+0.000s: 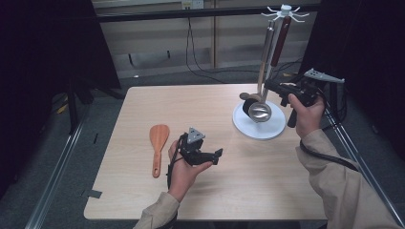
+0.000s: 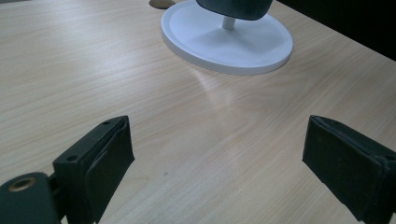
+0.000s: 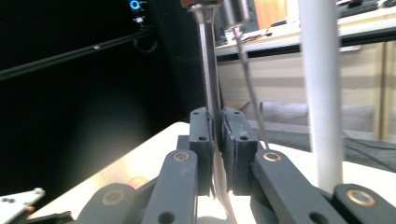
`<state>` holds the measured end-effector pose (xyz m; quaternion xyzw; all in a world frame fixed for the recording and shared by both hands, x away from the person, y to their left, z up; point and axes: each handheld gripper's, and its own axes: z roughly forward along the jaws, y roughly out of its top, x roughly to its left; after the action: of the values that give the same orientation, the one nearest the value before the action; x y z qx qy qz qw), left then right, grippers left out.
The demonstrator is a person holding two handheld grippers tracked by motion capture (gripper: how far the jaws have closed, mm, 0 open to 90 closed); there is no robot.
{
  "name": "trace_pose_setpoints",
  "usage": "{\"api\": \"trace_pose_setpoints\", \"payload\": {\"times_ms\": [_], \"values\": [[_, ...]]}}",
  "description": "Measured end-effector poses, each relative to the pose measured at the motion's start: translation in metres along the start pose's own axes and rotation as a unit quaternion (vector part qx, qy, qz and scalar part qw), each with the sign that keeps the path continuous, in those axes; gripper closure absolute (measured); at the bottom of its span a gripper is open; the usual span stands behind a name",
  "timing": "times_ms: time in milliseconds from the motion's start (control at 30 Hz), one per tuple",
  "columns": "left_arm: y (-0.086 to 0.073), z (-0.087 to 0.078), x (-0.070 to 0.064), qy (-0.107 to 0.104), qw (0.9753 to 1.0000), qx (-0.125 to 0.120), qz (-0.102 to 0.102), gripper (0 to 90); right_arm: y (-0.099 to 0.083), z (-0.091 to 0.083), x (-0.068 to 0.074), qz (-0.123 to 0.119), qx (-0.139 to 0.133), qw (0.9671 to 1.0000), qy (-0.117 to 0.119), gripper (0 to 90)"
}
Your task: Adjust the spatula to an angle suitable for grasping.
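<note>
A white utensil stand [image 1: 285, 9] rises from a round white base [image 1: 241, 125] at the table's right. Two utensils hang from its hooks: a steel ladle [image 1: 260, 112] and a utensil with a red-brown handle [image 1: 282, 37]. My right gripper [image 1: 273, 86] is shut on that utensil's thin metal shaft [image 3: 208, 70], beside the white pole [image 3: 322, 93]. My left gripper [image 1: 216, 156] rests open over bare table, nothing between its pads [image 2: 105, 163]; the base [image 2: 196, 32] lies ahead of it. A wooden spatula [image 1: 158, 143] lies flat to its left.
The light wood table [image 1: 143, 105] has open room at the centre and front. Dark curtains flank both sides, and metal rails run along the floor. Cables hang down the back wall.
</note>
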<state>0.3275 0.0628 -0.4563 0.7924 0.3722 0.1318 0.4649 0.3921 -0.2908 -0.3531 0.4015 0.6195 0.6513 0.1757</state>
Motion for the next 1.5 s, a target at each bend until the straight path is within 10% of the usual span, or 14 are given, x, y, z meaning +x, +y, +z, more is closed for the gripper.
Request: {"api": "trace_pose_setpoints", "payload": {"times_ms": [967,1233,1500], "values": [[-0.001,-0.001,0.0,0.0,1.0,0.002,0.0,8.4,0.002,-0.007,-0.004,-0.059,-0.032,0.9942,-0.084,59.2],[-0.002,-0.001,0.001,0.001,1.0,0.002,0.002,8.4,0.015,-0.017,0.0,-0.062,-0.078,0.9904,-0.096,71.3],[-0.002,-0.002,0.003,0.002,1.0,0.004,0.002,8.4,0.031,-0.018,0.006,-0.088,-0.129,0.978,-0.138,88.9]]}}
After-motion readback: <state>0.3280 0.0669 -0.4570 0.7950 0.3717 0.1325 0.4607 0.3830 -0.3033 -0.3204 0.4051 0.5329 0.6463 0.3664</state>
